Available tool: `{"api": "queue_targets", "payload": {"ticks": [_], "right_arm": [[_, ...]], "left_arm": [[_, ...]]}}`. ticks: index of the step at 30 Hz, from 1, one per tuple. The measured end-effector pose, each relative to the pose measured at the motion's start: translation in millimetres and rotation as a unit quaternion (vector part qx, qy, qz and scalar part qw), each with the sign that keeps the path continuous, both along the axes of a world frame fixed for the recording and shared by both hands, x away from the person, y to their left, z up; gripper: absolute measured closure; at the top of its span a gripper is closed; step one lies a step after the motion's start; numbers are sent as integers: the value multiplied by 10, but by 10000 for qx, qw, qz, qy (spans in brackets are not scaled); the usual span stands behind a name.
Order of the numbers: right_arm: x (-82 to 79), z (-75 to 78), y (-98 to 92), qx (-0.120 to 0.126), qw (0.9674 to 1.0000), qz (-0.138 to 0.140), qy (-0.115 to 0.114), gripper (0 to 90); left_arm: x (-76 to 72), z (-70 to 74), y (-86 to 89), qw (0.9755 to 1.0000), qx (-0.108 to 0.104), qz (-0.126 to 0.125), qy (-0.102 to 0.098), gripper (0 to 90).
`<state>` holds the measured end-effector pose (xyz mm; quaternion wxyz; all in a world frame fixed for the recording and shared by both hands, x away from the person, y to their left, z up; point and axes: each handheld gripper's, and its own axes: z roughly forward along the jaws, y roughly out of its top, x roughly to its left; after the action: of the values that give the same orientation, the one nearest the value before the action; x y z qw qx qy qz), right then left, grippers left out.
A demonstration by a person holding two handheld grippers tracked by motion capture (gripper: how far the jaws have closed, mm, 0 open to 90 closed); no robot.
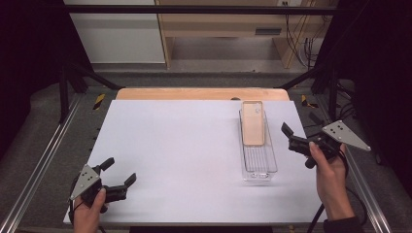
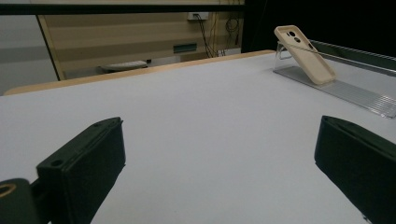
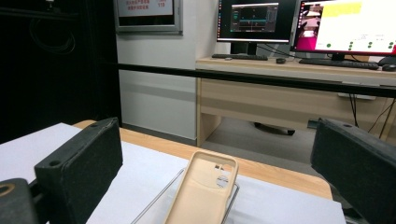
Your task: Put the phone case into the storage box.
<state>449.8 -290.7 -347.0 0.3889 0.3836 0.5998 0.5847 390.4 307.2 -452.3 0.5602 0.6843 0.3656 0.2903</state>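
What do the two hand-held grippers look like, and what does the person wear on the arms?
Each gripper is black with two thick, blocky black jaws and a grey three-cornered plate with small holes on top: the left gripper and the right gripper. A black cable trails from the right one. A dark sleeve shows at the right wrist.

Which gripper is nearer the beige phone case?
Right. The right gripper hovers just beside the phone case in its clear tray; the left gripper is across the table, at the near-left corner.
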Motion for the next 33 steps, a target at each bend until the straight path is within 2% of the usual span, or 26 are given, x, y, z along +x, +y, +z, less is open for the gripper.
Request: {"api": "queue_targets", "payload": {"ticks": [33], "right_arm": [[-203, -219, -105, -1, 9999, 95, 105, 27]], "left_arm": [[-8, -5, -66, 9998, 97, -155, -20, 19]]}}
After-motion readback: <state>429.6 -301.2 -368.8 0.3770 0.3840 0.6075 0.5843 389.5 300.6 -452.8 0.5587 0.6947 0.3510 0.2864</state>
